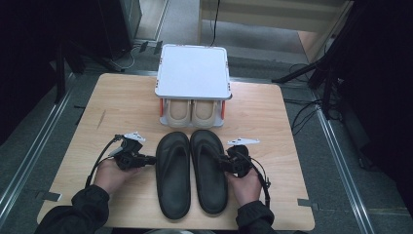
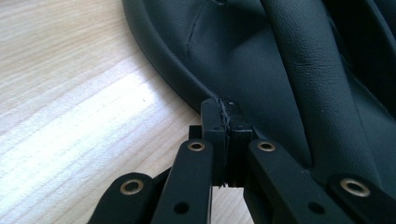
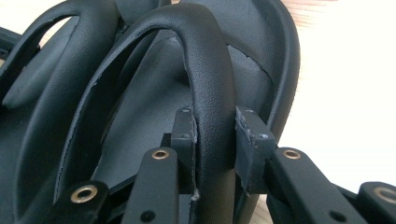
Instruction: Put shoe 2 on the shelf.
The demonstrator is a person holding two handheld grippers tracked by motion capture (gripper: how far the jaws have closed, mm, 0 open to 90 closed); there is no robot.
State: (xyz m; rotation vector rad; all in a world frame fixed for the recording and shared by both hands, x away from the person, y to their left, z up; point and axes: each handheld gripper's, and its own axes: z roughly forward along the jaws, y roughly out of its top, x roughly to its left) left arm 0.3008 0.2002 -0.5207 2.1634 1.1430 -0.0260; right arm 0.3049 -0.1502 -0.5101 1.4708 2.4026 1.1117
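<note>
Two black flip-flops lie side by side on the wooden table [image 1: 122, 102], toes away from me. My left gripper [image 1: 152, 159] [image 2: 225, 112] is shut, with its tips against the outer rim of the left sandal [image 1: 173, 170] [image 2: 243, 56]; nothing shows between its pads. My right gripper [image 1: 223, 163] [image 3: 212, 126] reaches in from the right over the right sandal [image 1: 209, 170]. Its jaws are shut on that sandal's arched strap [image 3: 205, 56], one pad on each side. The left sandal [image 3: 46, 70] lies beyond it.
A white lidded rack [image 1: 193, 70] stands at the table's far edge, with a pair of beige slippers [image 1: 191, 112] on its lower shelf facing me. Bare wood lies left and right of the sandals. Dark stands and cables surround the table.
</note>
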